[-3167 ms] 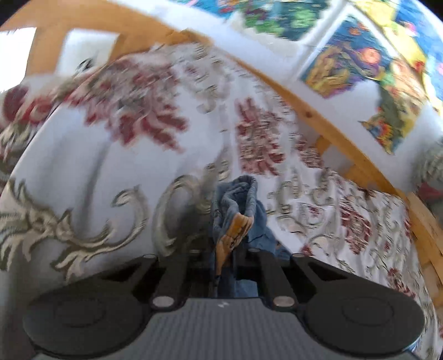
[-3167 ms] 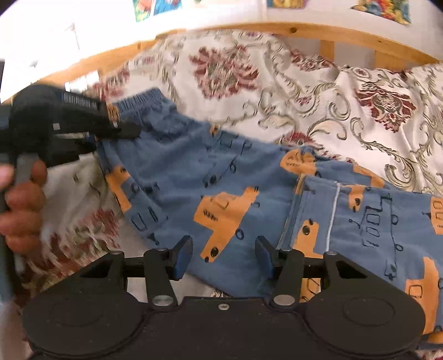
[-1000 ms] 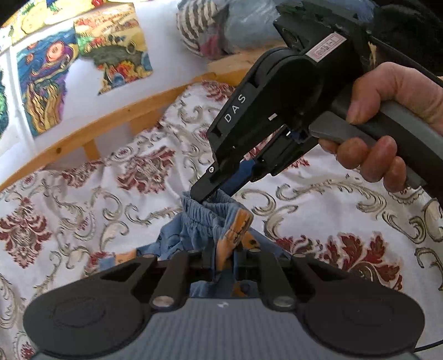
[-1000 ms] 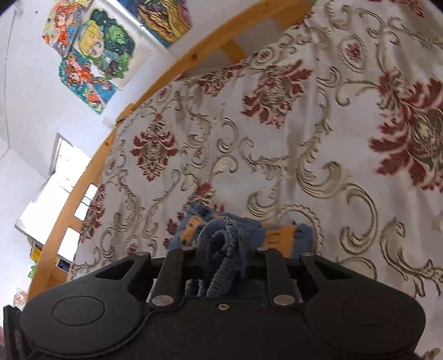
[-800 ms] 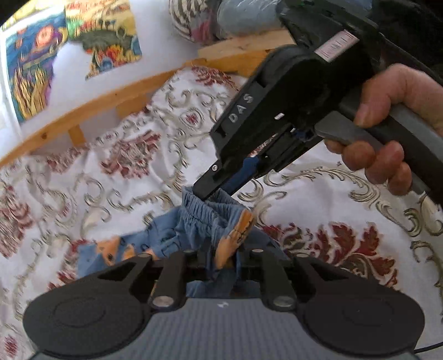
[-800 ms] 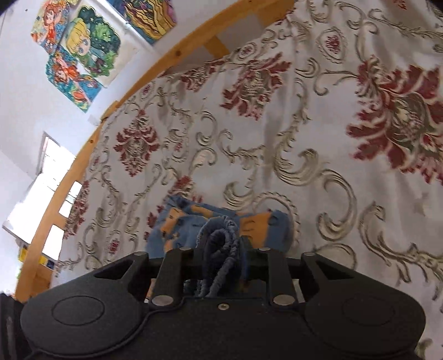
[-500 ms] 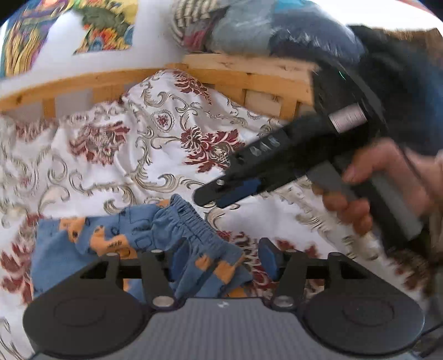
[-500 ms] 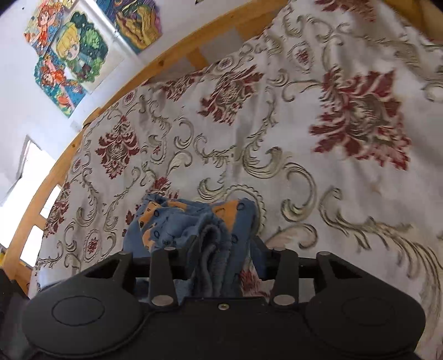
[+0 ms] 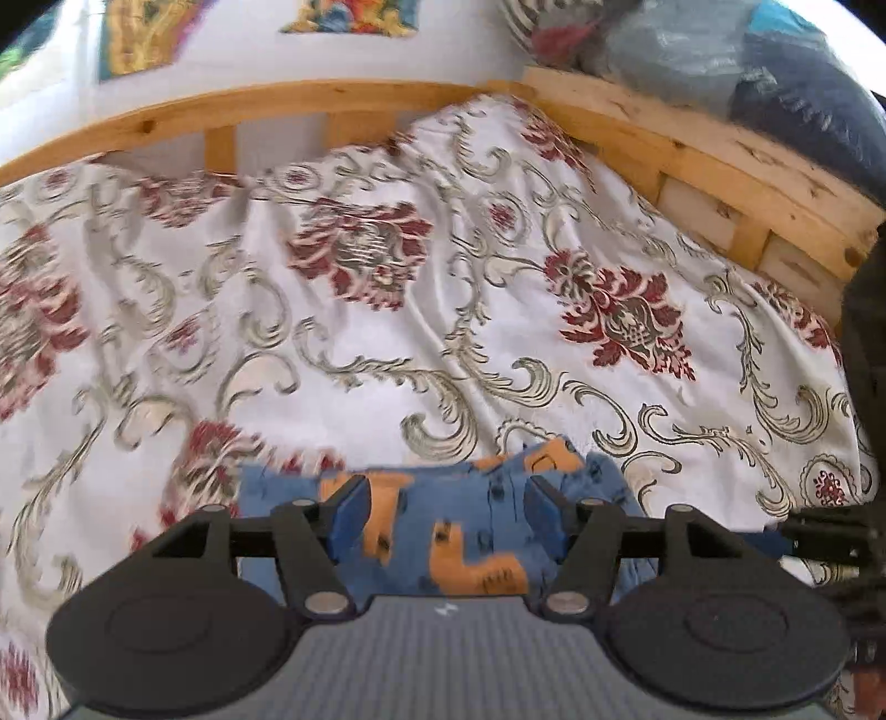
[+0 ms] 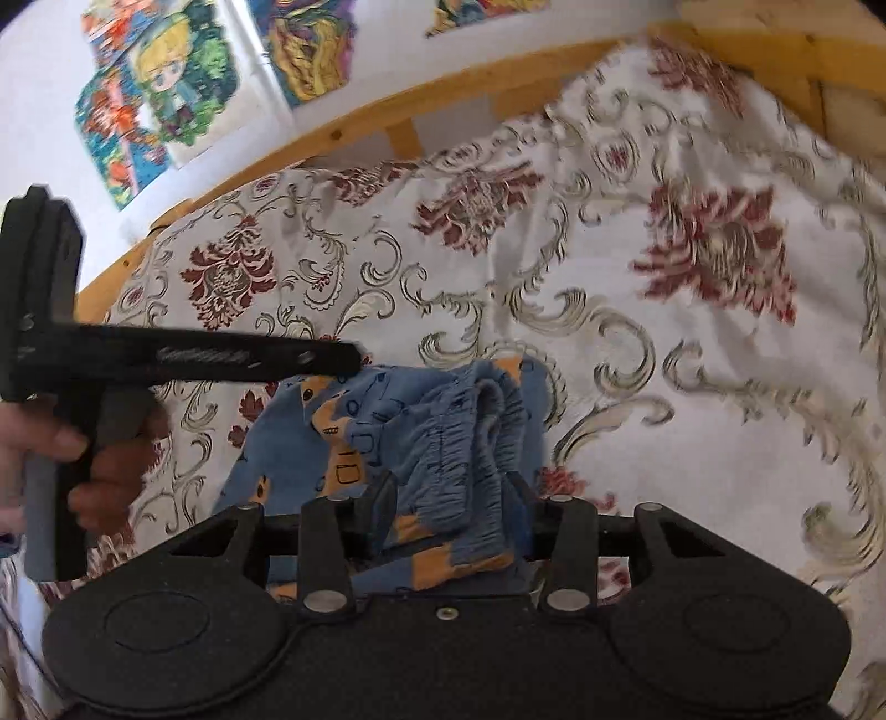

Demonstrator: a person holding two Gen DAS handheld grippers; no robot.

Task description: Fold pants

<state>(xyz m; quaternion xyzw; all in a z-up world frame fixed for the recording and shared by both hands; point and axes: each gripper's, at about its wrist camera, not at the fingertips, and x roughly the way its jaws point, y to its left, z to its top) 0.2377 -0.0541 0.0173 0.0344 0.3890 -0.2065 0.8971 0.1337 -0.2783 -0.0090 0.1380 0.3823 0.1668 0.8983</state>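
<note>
In the left wrist view, the bed cover [image 9: 387,343] fills most of the frame, white with red flowers and grey curls. A wooden bed rail [image 9: 343,102] runs across the top, and bright pictures [image 9: 144,39] hang on the wall at the upper left. The pants [image 9: 443,531], blue with orange shapes, lie on the bed at the bottom middle. The left gripper [image 9: 446,507] hangs just over them. Its fingers [image 9: 351,507] have just been opening and now stand wide apart, released, with the cloth lying flat under the gap. At the upper right, bags [image 9: 692,55] sit piled on top of the rail.

In the right wrist view, a hand [image 10: 72,459] at the left edge holds the black left gripper, which points to the right, its tip just above the top edge of the pants [image 10: 387,426]. Colourful pictures [image 10: 166,94] show at the upper left. The pants sit in a bunched heap in the lower middle. Their stretchy waistband [image 10: 476,443] stands up in a fold between the fingers [image 10: 382,504] of the right gripper [image 10: 451,509]. These fingers have just been opening too. The fold fills the gap between them, and it is hard to tell if they press it.
</note>
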